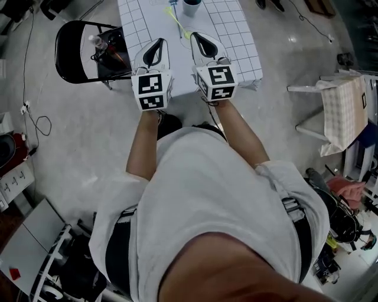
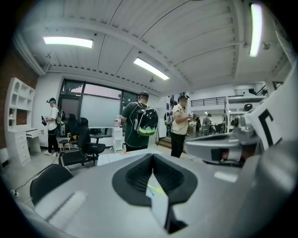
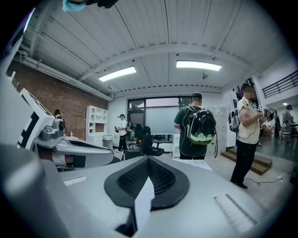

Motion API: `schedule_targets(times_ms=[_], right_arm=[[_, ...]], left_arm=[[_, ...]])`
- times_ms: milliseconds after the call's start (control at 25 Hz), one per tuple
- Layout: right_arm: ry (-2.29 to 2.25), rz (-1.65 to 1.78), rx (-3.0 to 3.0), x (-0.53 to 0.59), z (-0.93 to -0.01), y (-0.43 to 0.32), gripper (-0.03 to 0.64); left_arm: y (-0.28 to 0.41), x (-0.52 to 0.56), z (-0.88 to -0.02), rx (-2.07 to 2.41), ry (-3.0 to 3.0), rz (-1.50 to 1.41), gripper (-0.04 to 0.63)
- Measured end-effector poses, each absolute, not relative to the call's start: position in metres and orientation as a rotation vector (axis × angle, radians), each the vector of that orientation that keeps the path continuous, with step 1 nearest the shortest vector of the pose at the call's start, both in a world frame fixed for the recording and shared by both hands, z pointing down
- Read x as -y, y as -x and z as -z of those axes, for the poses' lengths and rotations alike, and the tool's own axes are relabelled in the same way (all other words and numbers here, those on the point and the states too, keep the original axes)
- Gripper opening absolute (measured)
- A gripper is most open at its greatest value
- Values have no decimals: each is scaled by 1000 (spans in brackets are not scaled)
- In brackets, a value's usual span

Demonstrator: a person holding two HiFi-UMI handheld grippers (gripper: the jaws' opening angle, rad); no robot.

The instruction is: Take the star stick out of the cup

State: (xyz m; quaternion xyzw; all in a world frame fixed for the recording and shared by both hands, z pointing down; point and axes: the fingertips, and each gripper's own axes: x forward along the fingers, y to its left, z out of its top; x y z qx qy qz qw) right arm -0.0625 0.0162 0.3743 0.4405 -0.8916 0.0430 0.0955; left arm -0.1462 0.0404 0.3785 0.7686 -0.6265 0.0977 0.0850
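A white gridded table lies ahead of me. At its far end stands a pale blue cup. A yellow-green stick lies flat on the tabletop just left of the cup, slanting toward me. Both grippers hover side by side over the table's near edge, pointing away from me. My left gripper is shut and holds nothing. My right gripper is shut too, its tip close to the near end of the stick. In the left gripper view the closed jaws show a sliver of yellow-green behind them. The right gripper view shows its gripper closed and empty.
A black folding chair with a bottle and cables on it stands left of the table. A white chair draped with checked cloth stands at the right. Two people stand beyond the table.
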Motion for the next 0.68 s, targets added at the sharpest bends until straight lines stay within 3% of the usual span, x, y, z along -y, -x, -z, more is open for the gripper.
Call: schedule_targets(times_ms=[360,680], right_arm=[[-1229,-71,2750,11,-330,-23,0],[-1187,-157,2775,-67,-306,-103,0]], left_arm=[[55,-11,-336,1985,-2277,-188,3],[-26,-95,-312,1977,-2210,-134,3]])
